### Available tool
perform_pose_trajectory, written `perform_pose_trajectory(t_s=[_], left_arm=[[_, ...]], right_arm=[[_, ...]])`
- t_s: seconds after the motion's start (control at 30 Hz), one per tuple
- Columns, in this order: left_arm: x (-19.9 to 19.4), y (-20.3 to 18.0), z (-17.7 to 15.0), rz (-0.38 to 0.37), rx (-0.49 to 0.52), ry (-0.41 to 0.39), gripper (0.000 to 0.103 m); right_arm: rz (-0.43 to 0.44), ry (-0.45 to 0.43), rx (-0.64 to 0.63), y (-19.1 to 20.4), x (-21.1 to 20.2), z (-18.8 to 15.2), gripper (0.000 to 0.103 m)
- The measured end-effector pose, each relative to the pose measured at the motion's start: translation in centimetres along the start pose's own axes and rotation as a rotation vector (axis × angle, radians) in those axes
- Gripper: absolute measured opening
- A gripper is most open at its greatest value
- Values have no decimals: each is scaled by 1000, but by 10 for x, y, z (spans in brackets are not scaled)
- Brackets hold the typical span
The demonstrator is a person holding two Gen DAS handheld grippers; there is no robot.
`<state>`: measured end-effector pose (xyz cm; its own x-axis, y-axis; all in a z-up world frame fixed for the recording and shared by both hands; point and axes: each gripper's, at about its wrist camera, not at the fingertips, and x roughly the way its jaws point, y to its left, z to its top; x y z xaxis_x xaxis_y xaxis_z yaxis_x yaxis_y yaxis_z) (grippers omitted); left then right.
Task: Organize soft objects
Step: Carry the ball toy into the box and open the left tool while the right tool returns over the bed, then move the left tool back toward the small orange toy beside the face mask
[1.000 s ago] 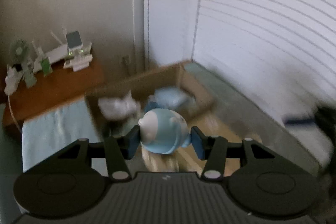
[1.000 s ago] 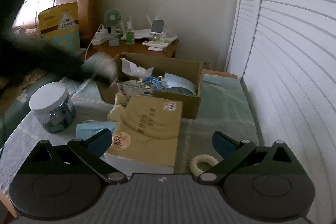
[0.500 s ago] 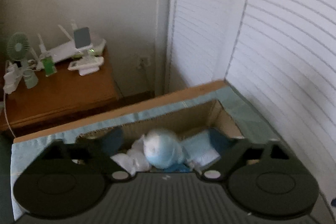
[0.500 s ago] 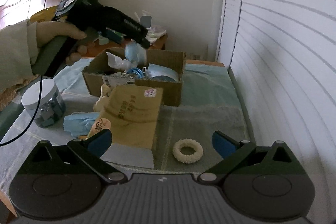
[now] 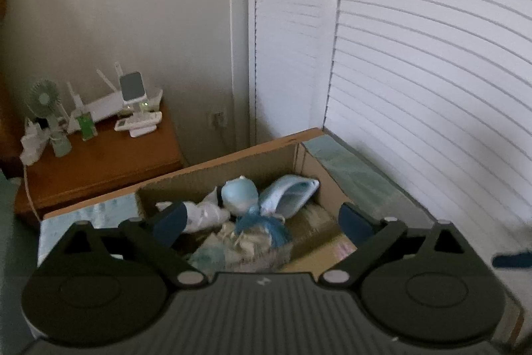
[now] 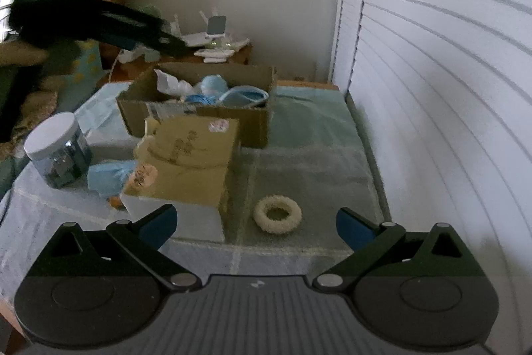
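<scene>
Cardboard box (image 5: 229,175), open-topped, sits on the cloth-covered surface (image 5: 359,178) near its far edge, seen from above in the left wrist view. Left gripper (image 5: 262,220) hovers over the box, jaws opening and already wide; nothing is between the blue pads (image 5: 168,220). Pale blue round plush toy (image 5: 240,197) lies inside the box, clear of both pads, among a white crumpled soft item (image 5: 204,213), a light blue pouch (image 5: 291,192) toward the box's right wall, and a darker blue tuft (image 5: 262,227) just below the toy. Wooden side table (image 5: 99,162) beyond the surface's far left corner carries a small green fan (image 5: 43,97) and a white router (image 5: 103,105). Right wrist view: right gripper (image 6: 256,223) jaws stand wide apart, empty, above the near part of the surface (image 6: 316,162). Cream knitted ring (image 6: 277,214) lies on the cloth between the pads' line, not touched. Tan flap-topped carton (image 6: 189,162) stands left of the ring, in front of the cardboard box (image 6: 199,118). Toward the left edge: a white-lidded jar (image 6: 56,152) and a light blue cloth bundle (image 6: 106,177) beside the carton. The left gripper's dark body (image 6: 99,22) shows blurred above the box, upper left.
</scene>
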<state>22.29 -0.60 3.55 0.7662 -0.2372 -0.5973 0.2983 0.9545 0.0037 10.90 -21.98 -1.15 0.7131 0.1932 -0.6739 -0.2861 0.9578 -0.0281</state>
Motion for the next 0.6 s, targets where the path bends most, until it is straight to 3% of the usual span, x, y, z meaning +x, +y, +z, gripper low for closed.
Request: perform_pose_trajectory(t_s=[0.23, 0.4, 0.6], left_arm=[[-45, -6, -50, 35, 13, -22, 102], [-57, -13, -100, 63, 7, 11, 102], [-44, -16, -140, 104, -40, 116, 102]], right_arm=[[-43, 62, -9, -4, 11, -22, 103], [-48, 113, 0, -6, 25, -36, 103], [-64, 154, -3, -3, 37, -47, 103]])
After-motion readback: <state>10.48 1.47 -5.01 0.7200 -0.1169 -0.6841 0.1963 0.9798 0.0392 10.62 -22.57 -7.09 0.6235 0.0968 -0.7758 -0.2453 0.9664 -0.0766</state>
